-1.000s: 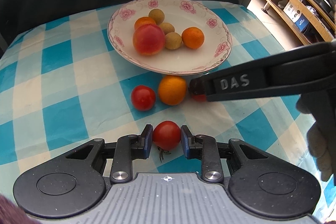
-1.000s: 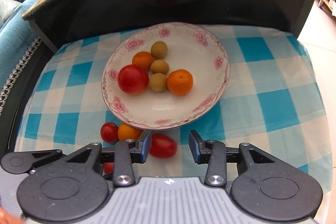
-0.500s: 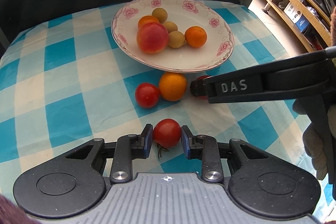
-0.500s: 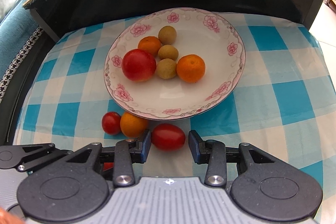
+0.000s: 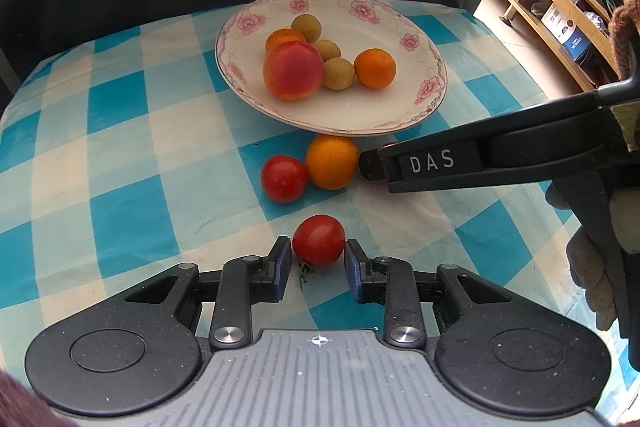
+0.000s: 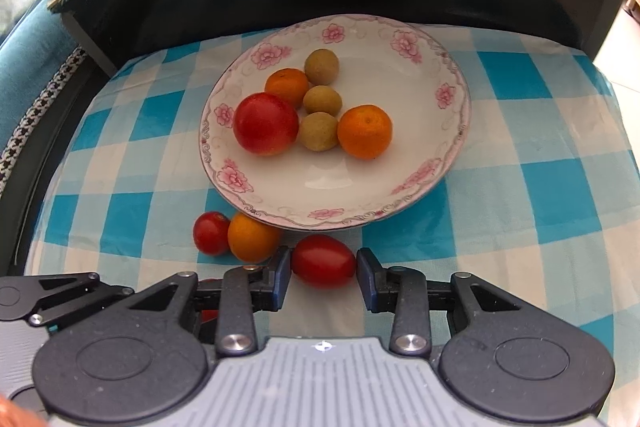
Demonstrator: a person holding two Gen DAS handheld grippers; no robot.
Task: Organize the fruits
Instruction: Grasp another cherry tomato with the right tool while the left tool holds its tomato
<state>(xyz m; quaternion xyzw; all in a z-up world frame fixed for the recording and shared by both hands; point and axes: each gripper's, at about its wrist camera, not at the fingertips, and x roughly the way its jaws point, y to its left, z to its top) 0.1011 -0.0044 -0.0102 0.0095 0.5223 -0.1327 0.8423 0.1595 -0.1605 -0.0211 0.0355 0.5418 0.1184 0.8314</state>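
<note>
Left wrist view: the left gripper [image 5: 316, 261] clamps a round tomato [image 5: 319, 239] on the checked cloth [image 5: 120, 163], near of the plate [image 5: 430, 95].

Right wrist view: the right gripper [image 6: 323, 273] seems closed on an oval tomato [image 6: 323, 261], just near the plate's rim.

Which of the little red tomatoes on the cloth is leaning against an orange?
The round tomato left of the loose orange, below the plate. The other two each sit apart, between gripper fingers.
</note>
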